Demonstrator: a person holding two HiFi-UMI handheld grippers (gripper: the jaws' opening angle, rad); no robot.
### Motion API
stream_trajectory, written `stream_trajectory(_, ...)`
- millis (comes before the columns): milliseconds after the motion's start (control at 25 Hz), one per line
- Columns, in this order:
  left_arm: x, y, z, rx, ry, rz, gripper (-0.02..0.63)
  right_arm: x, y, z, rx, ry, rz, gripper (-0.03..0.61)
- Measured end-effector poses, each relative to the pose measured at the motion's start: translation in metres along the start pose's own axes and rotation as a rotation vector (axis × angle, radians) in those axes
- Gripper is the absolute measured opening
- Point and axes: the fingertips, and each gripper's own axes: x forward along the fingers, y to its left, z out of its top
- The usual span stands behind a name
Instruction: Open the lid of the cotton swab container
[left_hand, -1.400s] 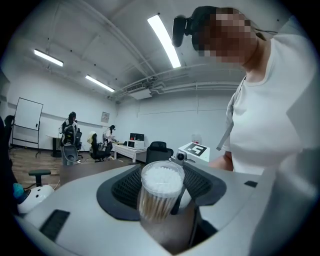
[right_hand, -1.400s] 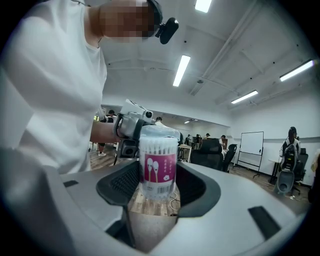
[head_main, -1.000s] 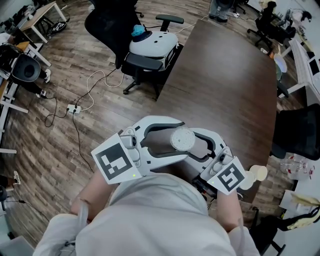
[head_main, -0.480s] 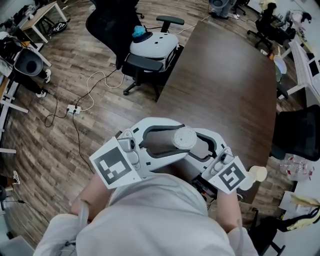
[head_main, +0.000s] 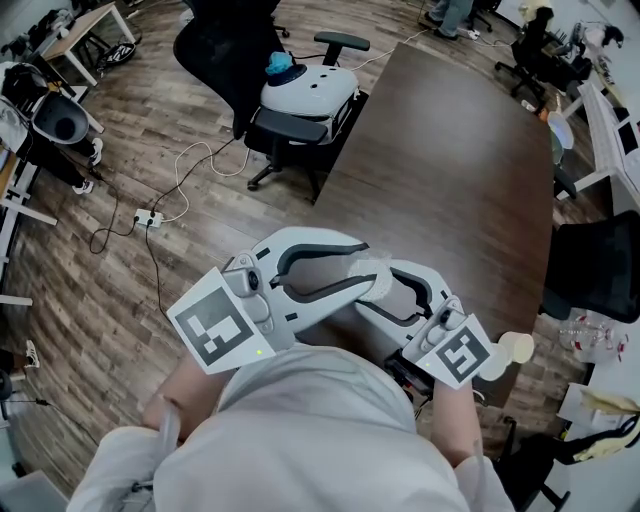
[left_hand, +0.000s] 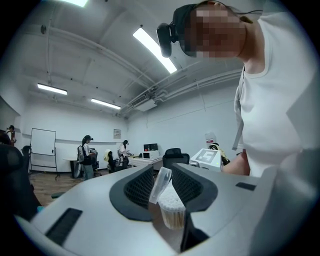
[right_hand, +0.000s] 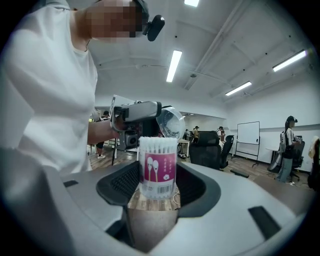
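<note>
The cotton swab container (right_hand: 157, 167) is a clear tube with a pink label, packed with white swabs. My right gripper (right_hand: 157, 186) is shut on its lower body and holds it upright in the air. In the head view the container (head_main: 375, 280) sits where the two grippers meet, right gripper (head_main: 382, 290) from the right, left gripper (head_main: 362, 268) from the left. The clear round lid (right_hand: 171, 121) is tipped up off the rim. In the left gripper view the lid (left_hand: 161, 184) stands on edge between my left gripper's (left_hand: 163, 192) closing jaws, leaning toward the left pad, with a gap on the right.
A long dark brown table (head_main: 450, 170) runs ahead. To its left stands an office chair holding a white device (head_main: 305, 90), and cables (head_main: 150, 215) trail over the wood floor. A black chair (head_main: 600, 265) is at the right. People stand far off in the room (left_hand: 86, 161).
The lid lay flat on the container before and now stands tipped up. My left gripper's jaws have narrowed around it, and its marker cube has shifted left. The right gripper has stayed put.
</note>
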Motion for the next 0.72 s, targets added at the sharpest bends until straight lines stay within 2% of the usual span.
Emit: stream_trajectory(720, -0.001, 0.027, -0.003, -0.079, -0.016, 0.075, 0.075, 0.000, 0.010, 0.004, -0.001, -0.004, 0.037, 0.239)
